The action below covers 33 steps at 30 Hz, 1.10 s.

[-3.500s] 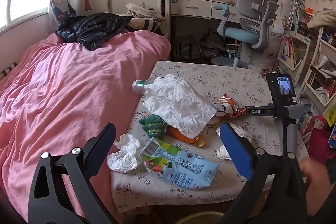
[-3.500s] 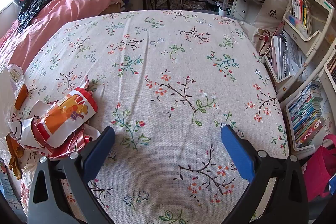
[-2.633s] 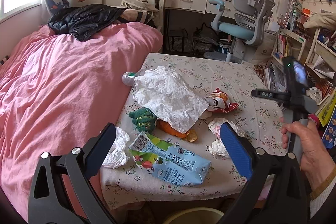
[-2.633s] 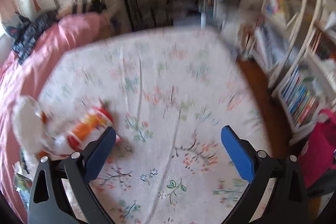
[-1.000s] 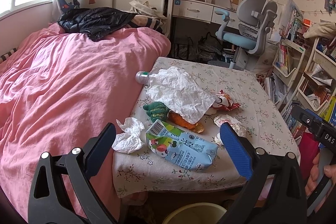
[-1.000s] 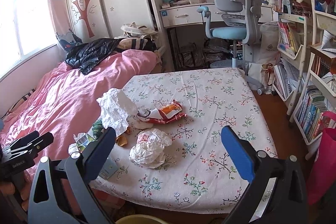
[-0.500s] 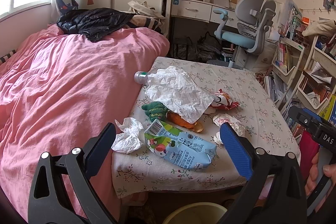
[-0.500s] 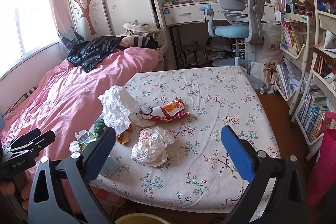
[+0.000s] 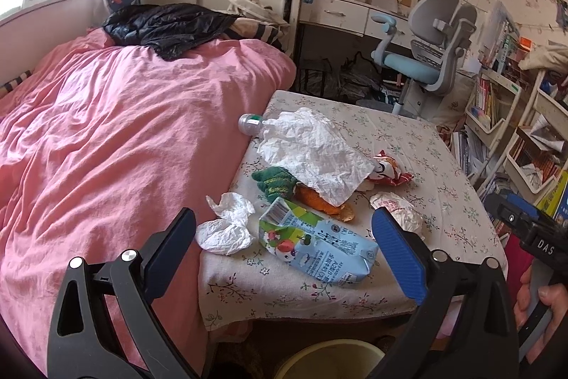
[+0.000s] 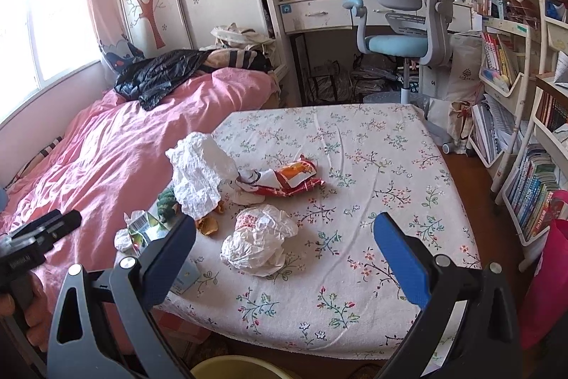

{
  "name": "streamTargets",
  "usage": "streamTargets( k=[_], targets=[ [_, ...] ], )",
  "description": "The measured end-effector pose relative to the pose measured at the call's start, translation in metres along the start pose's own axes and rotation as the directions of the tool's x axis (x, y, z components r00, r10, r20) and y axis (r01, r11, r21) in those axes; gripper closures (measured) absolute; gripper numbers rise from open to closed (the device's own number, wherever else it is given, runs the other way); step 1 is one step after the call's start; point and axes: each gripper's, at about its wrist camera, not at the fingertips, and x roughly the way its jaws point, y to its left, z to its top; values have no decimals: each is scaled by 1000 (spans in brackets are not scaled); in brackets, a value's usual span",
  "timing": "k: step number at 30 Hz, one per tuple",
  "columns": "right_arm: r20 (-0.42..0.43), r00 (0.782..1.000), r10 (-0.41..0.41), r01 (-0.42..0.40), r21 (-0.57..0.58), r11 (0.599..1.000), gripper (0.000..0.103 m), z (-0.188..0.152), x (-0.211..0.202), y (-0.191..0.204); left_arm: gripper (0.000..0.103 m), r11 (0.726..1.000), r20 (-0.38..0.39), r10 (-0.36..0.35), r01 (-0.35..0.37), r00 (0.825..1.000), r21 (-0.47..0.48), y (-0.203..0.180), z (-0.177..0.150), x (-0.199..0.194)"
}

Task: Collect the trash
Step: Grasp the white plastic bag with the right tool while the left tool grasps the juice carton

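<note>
Left claw: I am holding the left gripper (image 9: pixel 284 244) spread wide with nothing between its blue pads, hovering at the near edge of the floral-cloth table (image 9: pixel 443 166), above the carton.
Right claw: I am keeping the right gripper (image 10: pixel 284 251) just as wide open and empty — it is hanging over the near part of the same table (image 10: pixel 372 137).
Carton: the flattened blue-and-green drink carton (image 9: pixel 316 244) is lying near the table's near left corner, its barcode end pointing far.
Tissue: a small crumpled white tissue (image 9: pixel 227 226) is sitting just left of the carton, at the table's left edge beside the pink quilt (image 9: pixel 124 148).
Paper: a large crumpled white paper sheet (image 9: pixel 312 155) is covering part of a clear plastic bottle (image 9: pixel 250 123), whose neck is sticking out on the far left.
Under the paper: a green knitted bundle (image 9: pixel 275 182) and an orange scrap (image 9: pixel 319 201) are lying at its near edge.
Wrapper: a red-and-orange snack wrapper (image 10: pixel 284 178) is lying right of the paper sheet.
Bag: a scrunched white plastic bag (image 10: pixel 259 240) is resting near of the wrapper — well apart from the carton.
Bin: the rim of a pale yellow bucket (image 9: pixel 330 357) is showing on the floor below the table's near edge.
Hands: my right hand (image 9: pixel 536 304) is showing at the right edge, gripping the other handle.
</note>
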Motion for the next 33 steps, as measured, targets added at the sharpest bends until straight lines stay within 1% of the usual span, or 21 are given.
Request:
streamTargets(
  k=[3,6,8,11,12,14,15,17,19,21,23,24,25,26,29,31,32,33],
  targets=[
    [-47,999,4,-5,-17,1000,6,-2,13,2,7,991,-37,-28,23,999,-128,27,2,6],
    [-106,994,18,-23,-48,999,6,-5,29,8,8,970,-70,-61,43,996,-239,46,-1,13],
    [-141,990,21,-31,-70,997,6,-7,38,13,13,968,-98,-91,64,991,-244,44,-4,19],
    [-204,978,37,-57,-91,994,7,-13,53,17,18,978,-165,-113,81,980,-193,26,-13,34],
    [-228,973,38,-62,-98,993,7,-15,59,18,20,978,-201,-134,97,970,-185,18,-17,42],
    [-255,966,46,-74,-102,992,9,-16,66,18,21,974,-255,-169,121,952,-194,7,-23,59],
    [-262,964,48,-77,-103,992,10,-16,69,18,21,974,-275,-167,115,947,-195,2,-25,69],
    [-271,961,51,-82,-105,991,10,-15,75,18,22,973,-292,-150,89,945,-212,-2,-28,82],
    [-281,958,53,-86,-106,991,12,-12,85,18,22,963,-312,-157,74,937,-261,-1,-29,96],
    [-303,951,63,-97,-98,990,21,-11,97,17,22,956,-334,-167,69,928,-286,-2,-31,106],
    [-338,937,85,-118,-76,990,27,-12,110,15,23,959,-357,-156,55,921,-278,-5,-30,115],
    [-354,931,87,-118,-68,991,30,-12,117,15,25,961,-371,-151,48,916,-273,-7,-31,120],
    [-364,927,89,-120,-64,991,31,-12,119,15,27,960,-382,-156,49,911,-275,-8,-32,125],
    [-371,924,94,-124,-58,991,33,-13,122,14,27,956,-380,-168,57,910,-287,-7,-32,128],
    [-390,913,119,-146,-42,988,38,-15,125,11,28,953,-380,-172,56,909,-298,-12,-29,143],
    [-396,909,131,-161,-43,986,44,-16,122,11,36,945,-376,-194,69,906,-320,-15,-27,152],
    [-400,905,142,-174,-43,984,50,-17,120,11,39,940,-374,-212,84,903,-330,-16,-27,155],
    [-403,904,146,-179,-45,983,52,-17,119,12,48,934,-371,-238,107,898,-340,-19,-27,158]
  ],
)
